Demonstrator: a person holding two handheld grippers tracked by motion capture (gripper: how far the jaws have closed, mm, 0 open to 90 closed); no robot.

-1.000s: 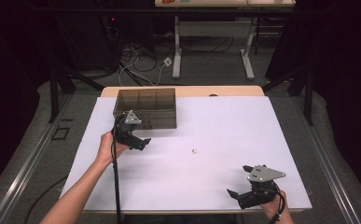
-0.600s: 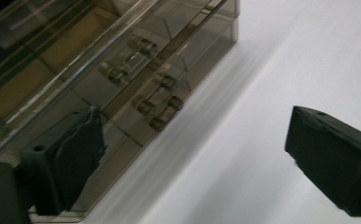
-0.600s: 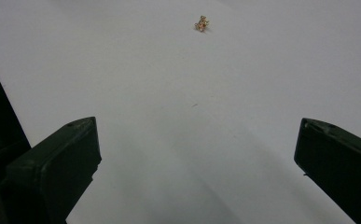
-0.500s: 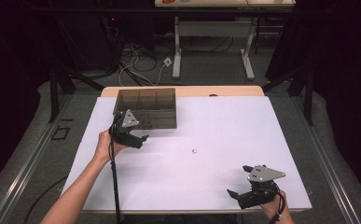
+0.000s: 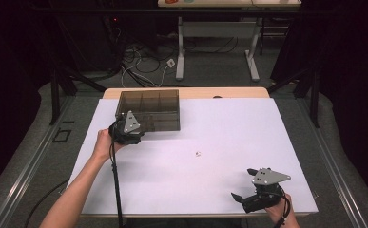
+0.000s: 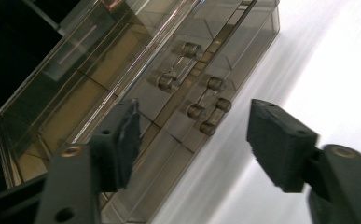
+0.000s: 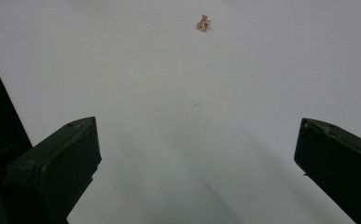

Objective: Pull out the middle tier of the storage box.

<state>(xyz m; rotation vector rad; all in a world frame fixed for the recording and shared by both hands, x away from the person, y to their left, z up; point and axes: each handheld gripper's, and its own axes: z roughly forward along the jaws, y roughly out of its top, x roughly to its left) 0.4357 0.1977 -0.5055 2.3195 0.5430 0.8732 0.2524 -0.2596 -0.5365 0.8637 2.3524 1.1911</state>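
A smoked clear box [image 5: 155, 107] with compartments stands at the table's back left. My left gripper [image 5: 132, 136] is at the box's front left corner, jaws open. In the left gripper view the open left gripper [image 6: 192, 123] faces the box [image 6: 71, 88] close up, and several small metal cylinders [image 6: 201, 109] lie inside it. A tiny gold-coloured piece [image 5: 198, 153] lies alone mid-table. My right gripper [image 5: 242, 185] rests near the front right edge, open and empty. In the right gripper view the right gripper [image 7: 197, 140] points at the gold piece [image 7: 203, 22], which is well ahead.
The white table top [image 5: 229, 128] spreads between the two grippers. A cable [image 5: 116, 185] trails from the left gripper toward the front edge. Behind the table are desk legs [image 5: 179, 52] and floor cables [image 5: 139, 57].
My left gripper has moved back and left, closer to the box's front corner. The right gripper and the gold piece have stayed put.
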